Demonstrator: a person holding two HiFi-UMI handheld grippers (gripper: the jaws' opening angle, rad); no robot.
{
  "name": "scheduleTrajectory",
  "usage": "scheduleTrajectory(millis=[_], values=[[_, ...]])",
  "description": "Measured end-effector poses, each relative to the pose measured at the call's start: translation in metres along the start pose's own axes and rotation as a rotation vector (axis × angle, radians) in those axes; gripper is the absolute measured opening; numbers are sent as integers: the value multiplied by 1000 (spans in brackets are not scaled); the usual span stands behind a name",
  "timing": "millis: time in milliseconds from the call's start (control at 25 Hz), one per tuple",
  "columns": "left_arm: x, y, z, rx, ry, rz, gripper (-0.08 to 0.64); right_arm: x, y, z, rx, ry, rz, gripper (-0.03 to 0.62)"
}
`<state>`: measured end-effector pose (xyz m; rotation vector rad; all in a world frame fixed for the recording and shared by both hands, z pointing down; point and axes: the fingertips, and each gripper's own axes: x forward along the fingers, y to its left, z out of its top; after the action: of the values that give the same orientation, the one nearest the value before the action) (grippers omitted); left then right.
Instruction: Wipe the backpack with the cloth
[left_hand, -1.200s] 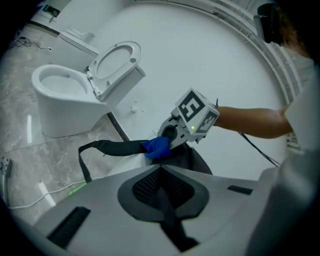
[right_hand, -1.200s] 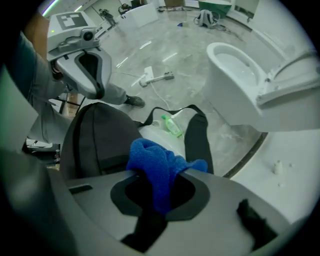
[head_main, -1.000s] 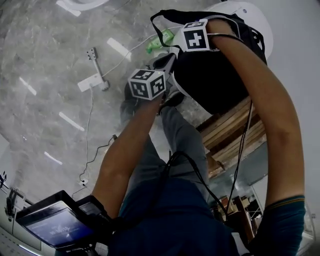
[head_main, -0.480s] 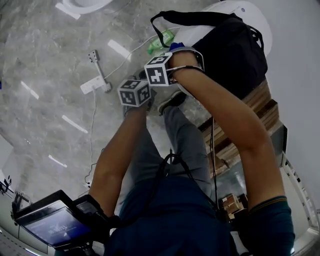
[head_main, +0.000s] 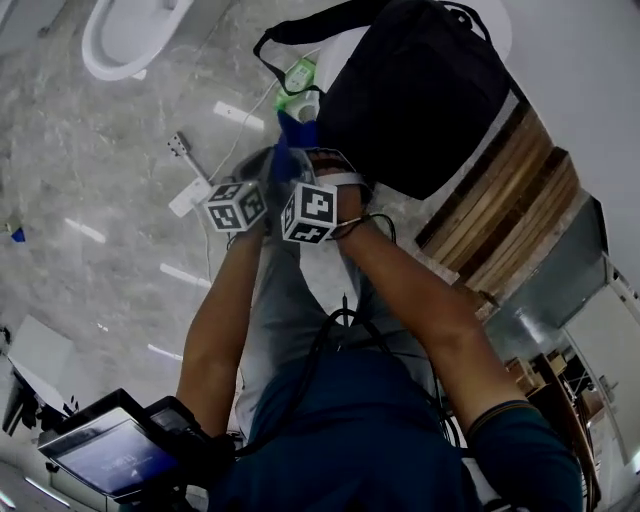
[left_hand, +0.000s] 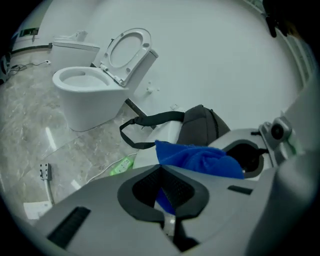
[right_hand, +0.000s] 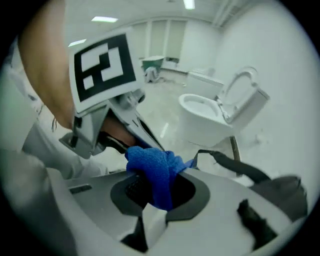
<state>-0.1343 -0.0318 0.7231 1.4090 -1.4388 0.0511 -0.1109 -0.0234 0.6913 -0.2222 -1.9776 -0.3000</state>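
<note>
The blue cloth (head_main: 288, 150) is pinched from both ends. The left gripper (left_hand: 162, 172) is clamped down on one bunch of it and the right gripper (right_hand: 156, 187) is closed on another, so it's bunched up between the two, which are held close side by side. It's up just beside the left edge of the black backpack (head_main: 420, 90); whether it's actually touching can't be told.

The backpack is sat on a white surface (head_main: 345, 50), with its strap (left_hand: 145, 120) looped out past the edge on the floor side. Wooden slats (head_main: 510, 210) are tucked right against its near edge, and a plain wall is seen close behind it. Open room is found on the left only, where grey marbled floor (head_main: 100, 150) runs out to a toilet (left_hand: 92, 95) with its lid up, well apart from the bag.

A green packet (head_main: 298, 75) is seen just beside the white surface, but its print is too small to be read. Nothing but black-and-white squares is shown on the marker cubes (head_main: 237, 205). The lit screen (head_main: 110, 455) by the person's hip can't be read either.
</note>
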Motion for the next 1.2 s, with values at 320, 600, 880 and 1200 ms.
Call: scheduleTrajectory(millis=[320,600,880,1200], values=[[1,-25,-2,131,80,-24,4,-18,38,-169,1532,-207,-10,55],[12,-79,-8,210,109,-86,3,-79,61,-277,1749,-235,-167,55],[14,-114,-12,230,111,-94,3,-158,15,-341,1699,-333,-566,55],[4,-129,14,332,36,-74,3,-168,-67,-165,467,-336,-525,55]])
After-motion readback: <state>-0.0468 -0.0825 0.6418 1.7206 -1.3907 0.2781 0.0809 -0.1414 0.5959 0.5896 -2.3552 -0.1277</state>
